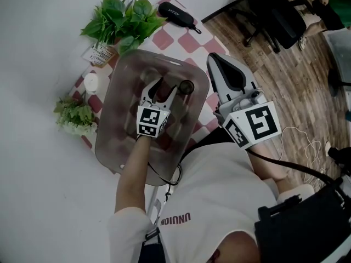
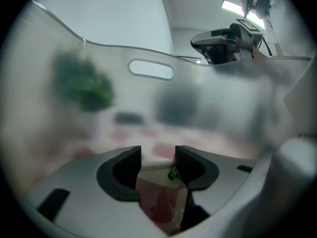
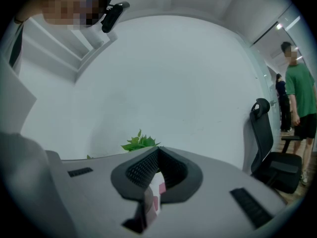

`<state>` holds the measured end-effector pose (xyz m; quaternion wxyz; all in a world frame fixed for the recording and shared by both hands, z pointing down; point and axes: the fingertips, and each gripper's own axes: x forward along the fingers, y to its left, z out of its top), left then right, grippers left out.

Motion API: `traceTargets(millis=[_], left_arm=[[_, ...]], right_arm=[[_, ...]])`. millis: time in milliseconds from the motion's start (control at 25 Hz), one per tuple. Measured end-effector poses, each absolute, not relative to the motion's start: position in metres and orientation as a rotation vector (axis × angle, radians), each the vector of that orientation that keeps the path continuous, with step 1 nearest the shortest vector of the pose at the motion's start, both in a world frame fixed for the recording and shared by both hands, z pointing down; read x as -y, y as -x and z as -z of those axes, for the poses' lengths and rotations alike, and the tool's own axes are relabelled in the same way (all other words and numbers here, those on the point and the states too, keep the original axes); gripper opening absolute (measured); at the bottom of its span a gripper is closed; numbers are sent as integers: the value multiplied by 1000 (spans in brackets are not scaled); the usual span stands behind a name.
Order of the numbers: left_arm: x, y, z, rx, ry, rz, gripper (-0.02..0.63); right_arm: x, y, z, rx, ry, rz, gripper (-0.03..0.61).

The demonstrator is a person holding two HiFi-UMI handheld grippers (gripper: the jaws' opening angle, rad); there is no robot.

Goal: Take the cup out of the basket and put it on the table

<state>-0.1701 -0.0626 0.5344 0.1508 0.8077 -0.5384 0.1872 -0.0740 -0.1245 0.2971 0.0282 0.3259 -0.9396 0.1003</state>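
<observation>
A translucent grey basket (image 1: 123,86) stands on the red-and-white checked cloth (image 1: 189,41). A small dark cup (image 1: 186,86) sits inside it near the right wall. My left gripper (image 1: 163,87) reaches down into the basket, just left of the cup, and is open with nothing between its pads. In the left gripper view the left gripper (image 2: 158,155) faces the frosted far wall and its handle slot (image 2: 151,69); the cup does not show there. My right gripper (image 1: 215,57) hovers outside the basket's right side, shut and empty. The right gripper (image 3: 157,152) points at a white wall.
A leafy potted plant (image 1: 122,19) and a black case (image 1: 176,14) lie beyond the basket. A white round object (image 1: 90,83) and a small plant (image 1: 75,116) sit at its left. Office chairs (image 1: 271,12) stand on the wooden floor to the right, and a person (image 3: 299,95) stands there.
</observation>
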Motion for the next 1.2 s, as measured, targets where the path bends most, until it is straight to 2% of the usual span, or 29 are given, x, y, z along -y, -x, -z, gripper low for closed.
traceTargets(millis=[1200], left_arm=[[50, 148, -561, 1263, -2438, -749, 192]], right_arm=[[127, 72, -301, 2874, -1027, -322, 18]])
